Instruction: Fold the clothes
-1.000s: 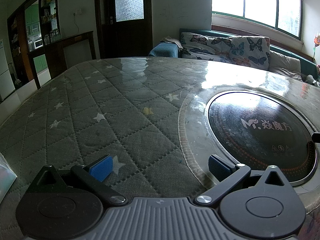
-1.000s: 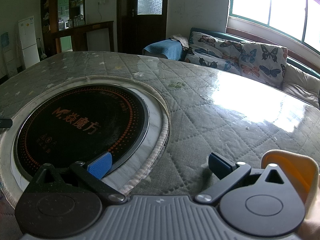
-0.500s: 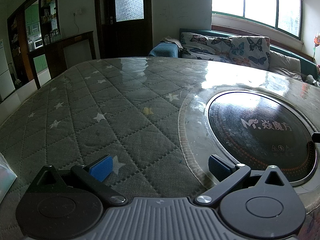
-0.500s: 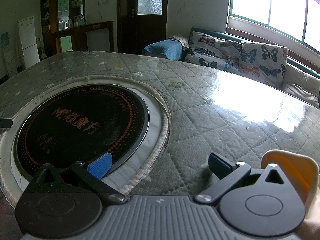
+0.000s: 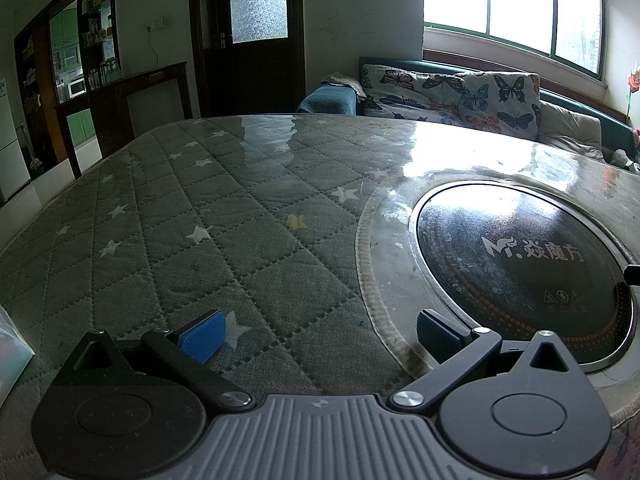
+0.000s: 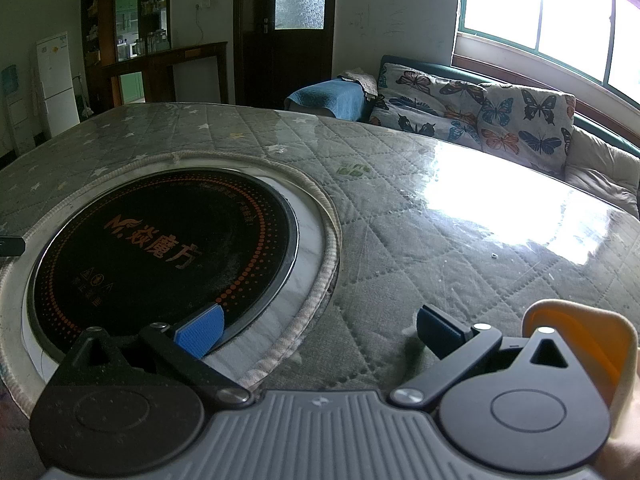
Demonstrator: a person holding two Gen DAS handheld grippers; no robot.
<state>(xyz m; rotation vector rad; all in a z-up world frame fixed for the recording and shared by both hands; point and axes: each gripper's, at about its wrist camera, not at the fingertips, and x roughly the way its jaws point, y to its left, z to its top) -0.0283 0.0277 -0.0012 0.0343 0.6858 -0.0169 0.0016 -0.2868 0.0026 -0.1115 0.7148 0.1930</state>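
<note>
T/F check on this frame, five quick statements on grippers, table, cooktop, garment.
1. Both grippers are open. True: the left gripper and the right gripper have their blue pads spread apart with nothing between them.
2. A shirt lies flat in the middle of the table. False: no garment lies on the quilted cover; only an orange item shows at the right gripper's edge.
3. The round cooktop sits in a cutout of the cover. True.
4. The cooktop holds a pot. False: nothing stands on it.
5. A butterfly-print cushion lies beyond the table. True.
</note>
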